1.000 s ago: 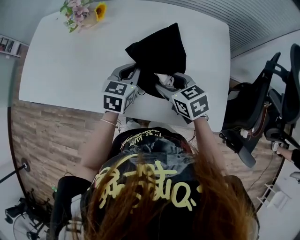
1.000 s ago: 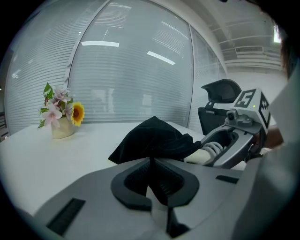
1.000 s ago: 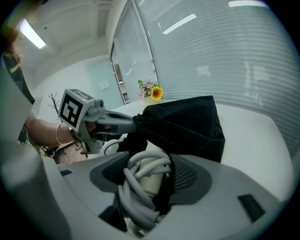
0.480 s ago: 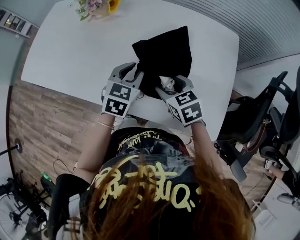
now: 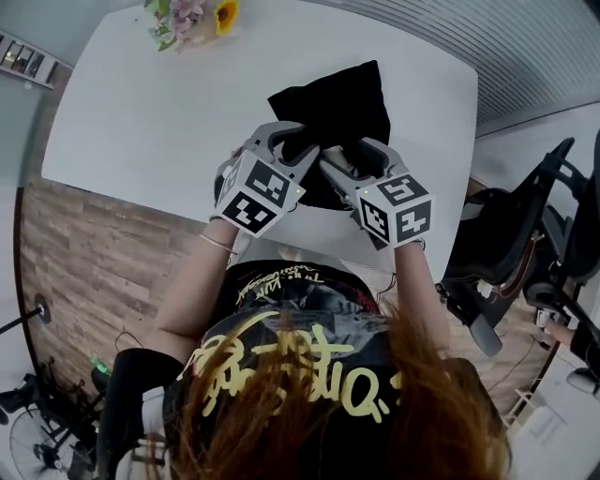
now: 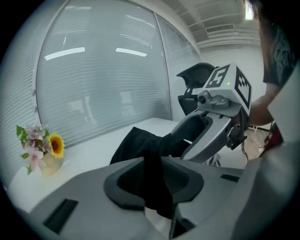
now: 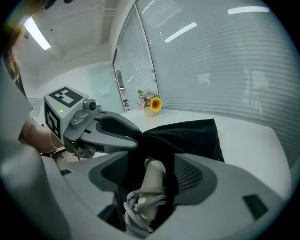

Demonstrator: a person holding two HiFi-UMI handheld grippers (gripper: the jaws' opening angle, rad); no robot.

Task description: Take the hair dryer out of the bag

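The right tool (image 7: 151,169) is clamped on the hair dryer (image 7: 153,177). It grips the pale handle with black cloth from the bag (image 7: 187,133) folded in at both sides. The handle's long axis runs along the tool's own line, from 6 o'clock up to 12 in the right gripper view. Its coiled cord (image 7: 140,202) is at the near end and the far end points into the bag's mouth, so the dryer is still largely inside.

The left tool (image 6: 157,183) has just been opening. Its pads stand apart, with a hanging fold of the bag (image 6: 136,143) between them (draped, not pinched).

In the head view, the left tool (image 5: 298,148) and right tool (image 5: 330,161) meet at the bag's near edge. The bag (image 5: 342,98) stretches toward 12 o'clock across the white surface (image 5: 141,112). Flowers (image 5: 192,17) sit at the surface's 11 o'clock corner.

Compared with a second ago, both tools are higher and closer to the head camera, and the left one has rolled. The pale handle, visible earlier beside the right tool, is now covered in the head view.
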